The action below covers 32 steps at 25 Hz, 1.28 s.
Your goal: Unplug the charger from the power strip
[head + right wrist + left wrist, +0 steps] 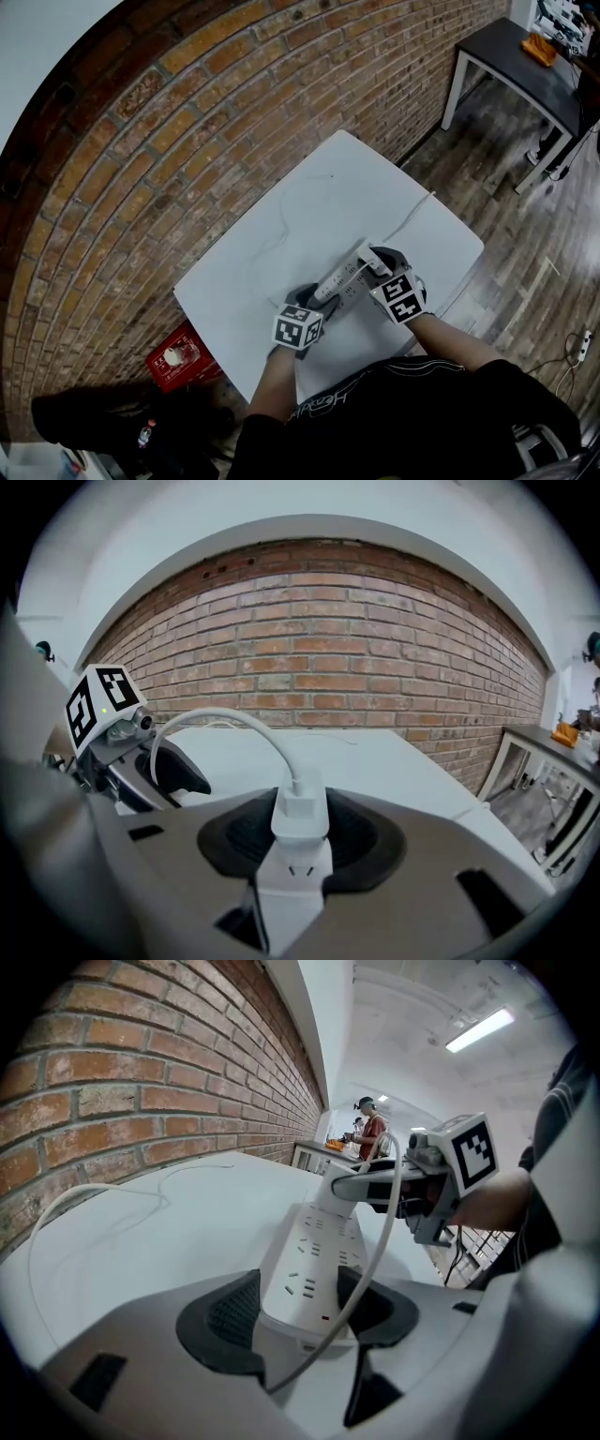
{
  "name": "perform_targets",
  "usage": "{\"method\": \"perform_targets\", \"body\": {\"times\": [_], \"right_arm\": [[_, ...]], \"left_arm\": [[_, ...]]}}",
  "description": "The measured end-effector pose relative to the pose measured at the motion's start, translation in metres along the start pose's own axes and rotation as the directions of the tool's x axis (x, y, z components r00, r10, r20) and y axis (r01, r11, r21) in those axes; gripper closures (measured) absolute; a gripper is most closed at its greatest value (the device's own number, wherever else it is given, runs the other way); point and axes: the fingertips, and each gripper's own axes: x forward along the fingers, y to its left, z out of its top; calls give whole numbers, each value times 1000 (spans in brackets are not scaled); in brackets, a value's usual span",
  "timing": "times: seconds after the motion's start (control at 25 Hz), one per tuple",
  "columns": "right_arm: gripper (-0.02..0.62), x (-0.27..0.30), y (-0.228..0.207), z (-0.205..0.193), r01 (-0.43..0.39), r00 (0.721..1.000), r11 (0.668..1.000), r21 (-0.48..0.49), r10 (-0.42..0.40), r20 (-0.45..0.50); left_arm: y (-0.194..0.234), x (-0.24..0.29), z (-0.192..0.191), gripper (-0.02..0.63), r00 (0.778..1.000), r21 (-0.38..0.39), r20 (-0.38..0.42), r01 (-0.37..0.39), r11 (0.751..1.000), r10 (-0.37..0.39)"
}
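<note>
The white square bench stands on a wood-plank floor. A white power strip lies flat on it, near the front edge. A white cord runs across the top to the right edge, and a thin white cable loops loosely over the bare middle.

no words can be read. pale lettering on the black shirt, bottom centre of the head view, is too blurred. the left cube and right cube show only black-and-white square markers.
</note>
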Motion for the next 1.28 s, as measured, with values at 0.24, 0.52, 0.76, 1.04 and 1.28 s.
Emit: {"method": "perform_targets", "body": {"times": [0.24, 0.52, 0.76, 1.04, 1.28], "right_arm": [[477, 0, 4, -2, 69, 997, 995, -73, -70, -23], [477, -19, 4, 57, 82, 992, 980, -182, -61, 114], [477, -23, 15, 48, -46, 998, 992, -120, 51, 45], [477, -49, 25, 43, -168, 986, 986, 3, 168, 16], [476, -89, 51, 48, -313, 949, 939, 141, 303, 88]], "left_arm": [[0, 2, 0, 348, 1000, 4, -19, 8, 1000, -8], [1, 2, 1, 347, 1000, 1, -11, 3, 1000, -3], [-2, -5, 3, 347, 999, 18, 11, -37, 999, 37], [-38, -66, 34, 336, 980, 64, 193, -63, 996, 49], [-84, -140, 62, 502, 895, -119, 443, 7, 993, 47]]}}
